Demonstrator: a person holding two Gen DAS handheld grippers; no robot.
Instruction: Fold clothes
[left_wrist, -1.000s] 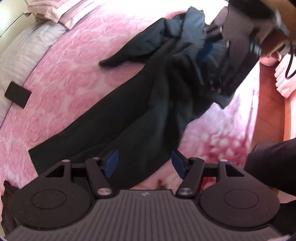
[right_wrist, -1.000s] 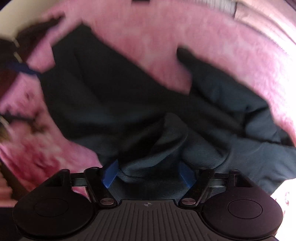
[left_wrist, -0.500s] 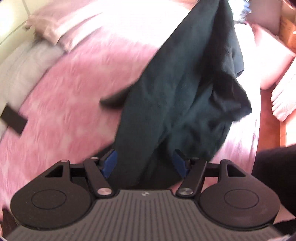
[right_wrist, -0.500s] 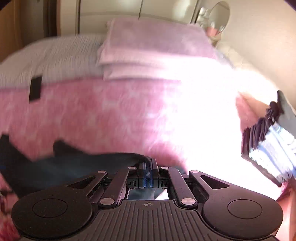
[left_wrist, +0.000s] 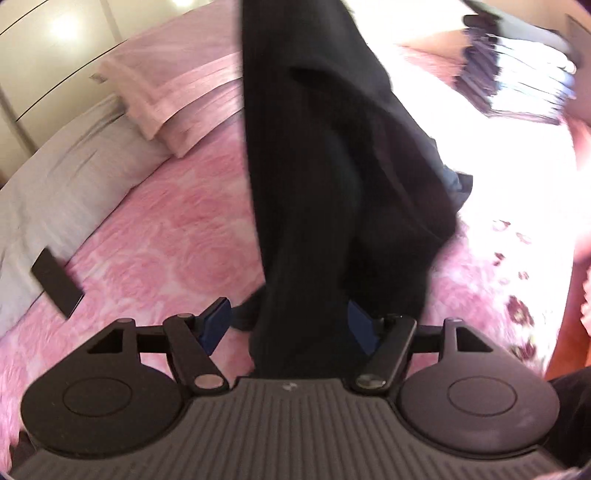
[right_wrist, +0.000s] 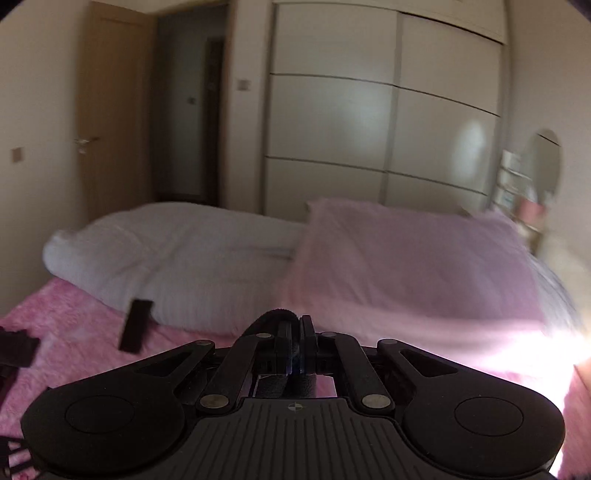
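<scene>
A dark, almost black garment (left_wrist: 332, 166) hangs down from above the pink bedspread (left_wrist: 166, 229), filling the middle of the left wrist view. Its lower end drops between the fingers of my left gripper (left_wrist: 288, 326), whose blue pads stand wide apart; the left pad is clear of the cloth. In the right wrist view my right gripper (right_wrist: 295, 332) is shut, with a fold of the dark garment (right_wrist: 271, 317) pinched between its pads. It is raised and faces the pillows. The rest of the cloth hangs out of that view.
A black phone-like slab (left_wrist: 57, 288) lies at the bedspread's edge by the grey pillow (left_wrist: 66, 177). A pink pillow (right_wrist: 406, 266) lies beside it. A stack of folded clothes (left_wrist: 517, 74) sits at the far right. A wardrobe (right_wrist: 369, 110) and a door (right_wrist: 110, 110) stand behind the bed.
The right gripper shut on the garment and rose, so its view swung from the bed to the room. The garment went from lying flat to hanging. The left gripper moved up along it.
</scene>
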